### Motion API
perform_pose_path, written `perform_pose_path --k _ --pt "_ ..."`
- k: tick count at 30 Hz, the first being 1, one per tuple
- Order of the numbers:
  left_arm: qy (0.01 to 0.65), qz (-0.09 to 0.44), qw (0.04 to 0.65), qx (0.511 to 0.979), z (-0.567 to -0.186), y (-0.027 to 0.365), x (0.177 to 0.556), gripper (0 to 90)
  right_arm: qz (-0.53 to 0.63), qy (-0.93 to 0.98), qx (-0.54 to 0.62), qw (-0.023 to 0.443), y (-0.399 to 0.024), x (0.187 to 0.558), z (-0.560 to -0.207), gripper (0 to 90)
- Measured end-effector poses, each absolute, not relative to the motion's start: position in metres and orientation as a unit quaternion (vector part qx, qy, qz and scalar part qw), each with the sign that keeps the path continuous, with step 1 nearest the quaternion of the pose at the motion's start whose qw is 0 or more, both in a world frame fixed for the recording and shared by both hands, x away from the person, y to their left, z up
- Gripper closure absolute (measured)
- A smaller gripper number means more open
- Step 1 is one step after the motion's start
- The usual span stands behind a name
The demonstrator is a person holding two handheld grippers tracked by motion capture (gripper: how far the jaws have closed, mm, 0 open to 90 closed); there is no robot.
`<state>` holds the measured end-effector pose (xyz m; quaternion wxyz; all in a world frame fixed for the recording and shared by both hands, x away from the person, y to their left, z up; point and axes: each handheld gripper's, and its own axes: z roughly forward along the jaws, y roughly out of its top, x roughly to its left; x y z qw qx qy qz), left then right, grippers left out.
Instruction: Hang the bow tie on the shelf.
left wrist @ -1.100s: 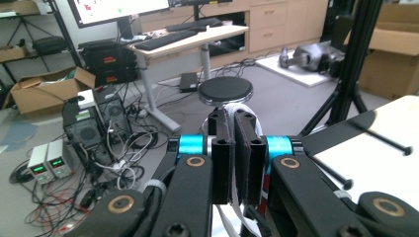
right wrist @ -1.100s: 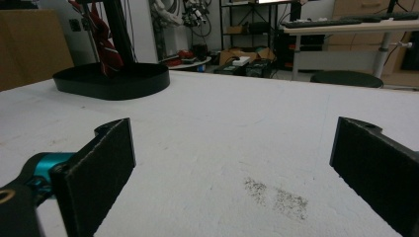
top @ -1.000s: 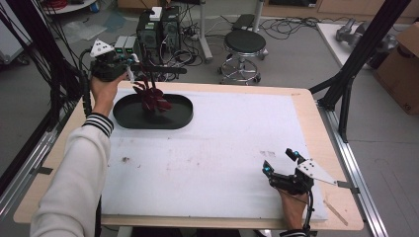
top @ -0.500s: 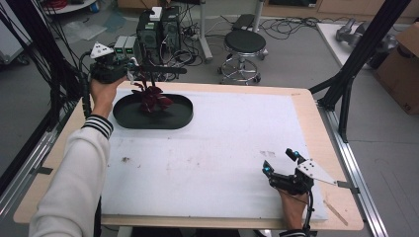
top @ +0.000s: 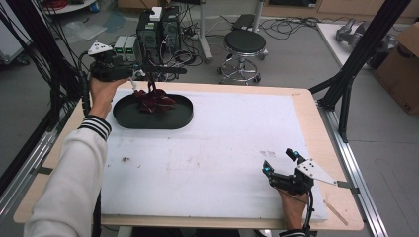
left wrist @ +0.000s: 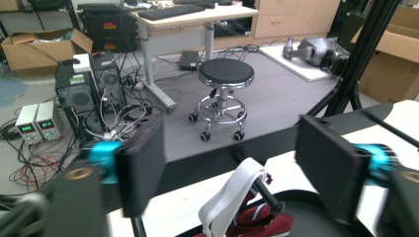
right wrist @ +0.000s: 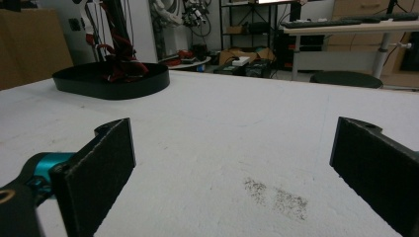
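Left gripper (top: 159, 74): jaws have just been opening — standing apart, nothing pressing between them.
Red bag (top: 153, 101): lying in the black tray (top: 148, 121), far left — released.
Right gripper (top: 281, 165): resting near right, jaws gaping, empty.

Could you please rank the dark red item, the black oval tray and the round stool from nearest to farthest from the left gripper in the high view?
From the left gripper:
1. Dark red item, just below the jaws.
2. Black oval tray, under it.
3. Round stool, on the floor beyond the table.
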<state>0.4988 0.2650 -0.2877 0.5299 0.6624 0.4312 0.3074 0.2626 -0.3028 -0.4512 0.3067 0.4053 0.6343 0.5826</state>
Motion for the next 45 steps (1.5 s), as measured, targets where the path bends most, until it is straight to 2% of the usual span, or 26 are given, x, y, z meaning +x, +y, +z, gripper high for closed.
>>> perform_pose_path --k 10,19,29,34,36,39,45 --pt "0.377 0.302 0.561 0.672 -0.276 0.268 0.467 13.4 0.587 0.632 0.407 0.3 -0.304 0.263 -0.451 2.5" --pt "0.323 0.311 0.579 0.681 -0.292 0.264 0.396 12.9 0.585 0.637 0.401 0.302 -0.303 0.262 -0.451 2.4" --pt "0.275 0.298 0.598 0.691 -0.342 0.269 0.329 12.9 0.584 0.638 0.397 0.308 -0.302 0.262 -0.451 2.4" --pt "0.301 0.286 0.621 0.665 -0.372 0.277 0.311 12.8 0.584 0.636 0.4 0.308 -0.302 0.262 -0.451 2.4" --pt "0.3 0.29 0.617 0.667 -0.384 0.278 0.307 12.8 0.585 0.636 0.4 0.306 -0.302 0.262 -0.451 2.4" --pt "0.305 0.267 0.628 0.664 -0.408 0.278 0.302 12.8 0.584 0.636 0.398 0.309 -0.302 0.262 -0.451 2.4" --pt "0.307 0.268 0.629 0.662 -0.44 0.272 0.293 12.9 0.585 0.635 0.399 0.309 -0.303 0.262 -0.451 2.4"
